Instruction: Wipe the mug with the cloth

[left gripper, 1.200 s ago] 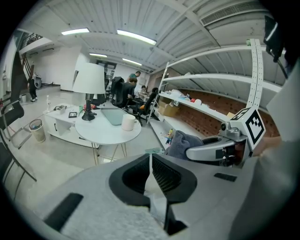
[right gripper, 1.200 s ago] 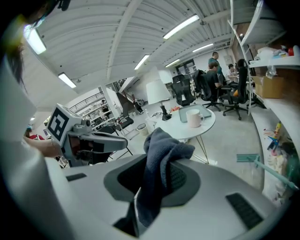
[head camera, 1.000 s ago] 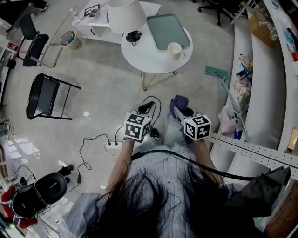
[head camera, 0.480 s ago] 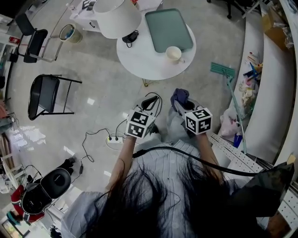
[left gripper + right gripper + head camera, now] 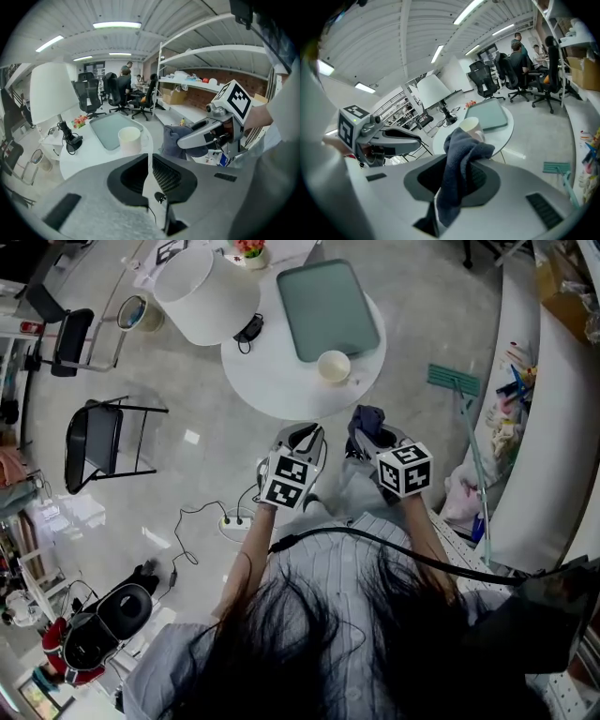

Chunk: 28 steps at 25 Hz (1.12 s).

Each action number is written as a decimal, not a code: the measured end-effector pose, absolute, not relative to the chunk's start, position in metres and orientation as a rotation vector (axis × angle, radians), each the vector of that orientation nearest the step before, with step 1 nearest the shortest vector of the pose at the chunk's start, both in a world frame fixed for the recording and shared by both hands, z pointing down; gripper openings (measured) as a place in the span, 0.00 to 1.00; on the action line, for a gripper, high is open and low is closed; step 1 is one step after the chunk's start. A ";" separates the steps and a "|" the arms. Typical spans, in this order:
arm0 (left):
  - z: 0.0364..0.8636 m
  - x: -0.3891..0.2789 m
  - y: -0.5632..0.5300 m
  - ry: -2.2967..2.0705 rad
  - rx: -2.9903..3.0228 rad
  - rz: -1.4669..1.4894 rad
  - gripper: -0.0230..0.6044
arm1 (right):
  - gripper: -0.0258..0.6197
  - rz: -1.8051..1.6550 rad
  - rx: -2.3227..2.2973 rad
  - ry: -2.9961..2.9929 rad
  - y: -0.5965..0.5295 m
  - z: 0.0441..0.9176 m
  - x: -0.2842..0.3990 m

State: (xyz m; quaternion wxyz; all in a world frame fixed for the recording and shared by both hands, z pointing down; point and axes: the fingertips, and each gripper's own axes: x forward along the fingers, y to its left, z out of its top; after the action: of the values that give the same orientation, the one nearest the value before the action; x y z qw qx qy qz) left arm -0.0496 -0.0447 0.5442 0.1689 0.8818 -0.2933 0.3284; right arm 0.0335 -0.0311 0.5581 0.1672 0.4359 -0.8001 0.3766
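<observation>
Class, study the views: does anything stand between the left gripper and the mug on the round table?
Nothing visible does. The mug stands near the table's near edge, and the left gripper points straight at it, with only floor and bare tabletop between them. The tray lies beyond the mug; the lamp is off to the left.

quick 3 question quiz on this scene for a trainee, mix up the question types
1. True or false: the left gripper holds the cloth.
2. Where does the mug stand? A: on the floor. B: on the round table, beside the tray. C: on the folding chair.
3. Fill in: the left gripper's jaws are ____, with nothing between them.

Key
1. False: the right gripper is shut on the cloth.
2. B
3. shut
</observation>
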 end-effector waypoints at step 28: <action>0.633 0.050 -0.136 -0.644 2.393 1.467 0.21 | 0.17 1.038 1.137 -2.316 -0.122 0.583 0.109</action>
State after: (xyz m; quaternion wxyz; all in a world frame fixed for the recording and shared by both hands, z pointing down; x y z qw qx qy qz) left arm 0.0505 -0.1362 0.6328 0.1305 0.8237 -0.2218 0.5052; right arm 0.1088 -0.1225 0.5827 0.1793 0.4022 -0.8194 0.3670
